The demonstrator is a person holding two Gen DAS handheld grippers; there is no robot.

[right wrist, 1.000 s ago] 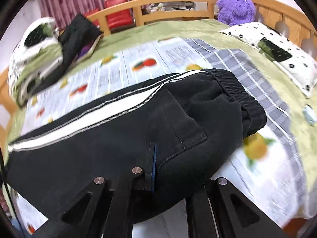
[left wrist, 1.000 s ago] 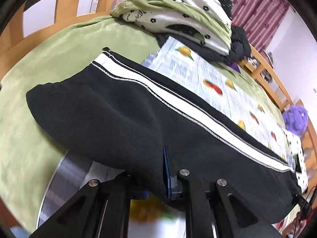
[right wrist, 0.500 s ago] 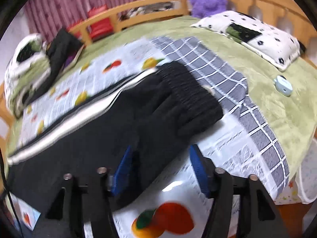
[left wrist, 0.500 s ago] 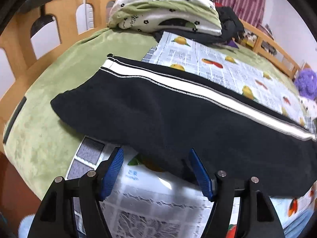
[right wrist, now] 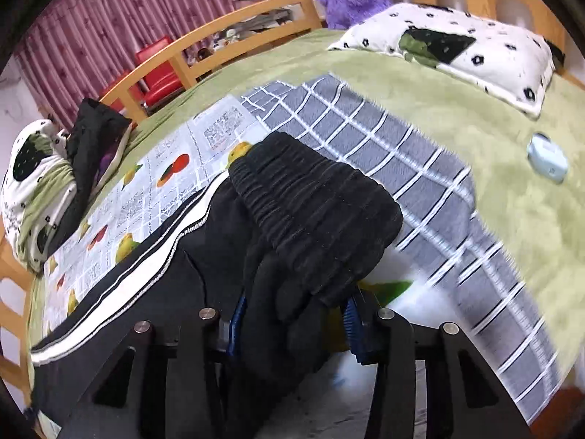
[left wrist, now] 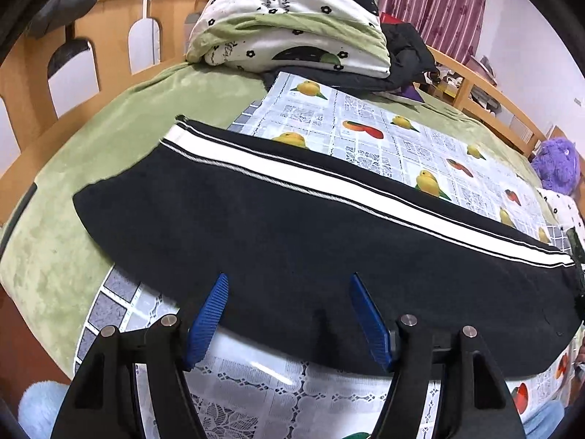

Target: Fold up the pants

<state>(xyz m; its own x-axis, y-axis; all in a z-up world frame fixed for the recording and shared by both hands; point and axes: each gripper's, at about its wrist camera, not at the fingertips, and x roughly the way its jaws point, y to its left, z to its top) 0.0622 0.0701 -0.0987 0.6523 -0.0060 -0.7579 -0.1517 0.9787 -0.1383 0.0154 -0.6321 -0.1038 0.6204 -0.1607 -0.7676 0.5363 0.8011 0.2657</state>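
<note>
Watching left gripper (left wrist: pixel 287 314) first: jaws spread wide, blue pads straddle near edge of black track pants (left wrist: pixel 292 234), nothing pinched. Pants lie lengthwise, legs stacked, on fruit-print cloth (left wrist: pixel 384 135), hem end spilling onto green blanket (left wrist: pixel 109 139). Risk I see: closing too low catches cloth with hem. Right gripper (right wrist: pixel 292 323): jaws part-open around bunched fabric below elastic waistband (right wrist: pixel 314 219); cannot tell if they actually pinch. Risk: thick bunch slips out, or only top layer lifts and fold goes skewed.

Pants (left wrist: pixel 292 226) lie lengthwise across the mat (left wrist: pixel 384 135) on the bed (left wrist: pixel 91 146) — folded quilt (left wrist: pixel 292 22) behind, pillow (right wrist: pixel 457 47) beyond the waistband (right wrist: pixel 314 216).
</note>
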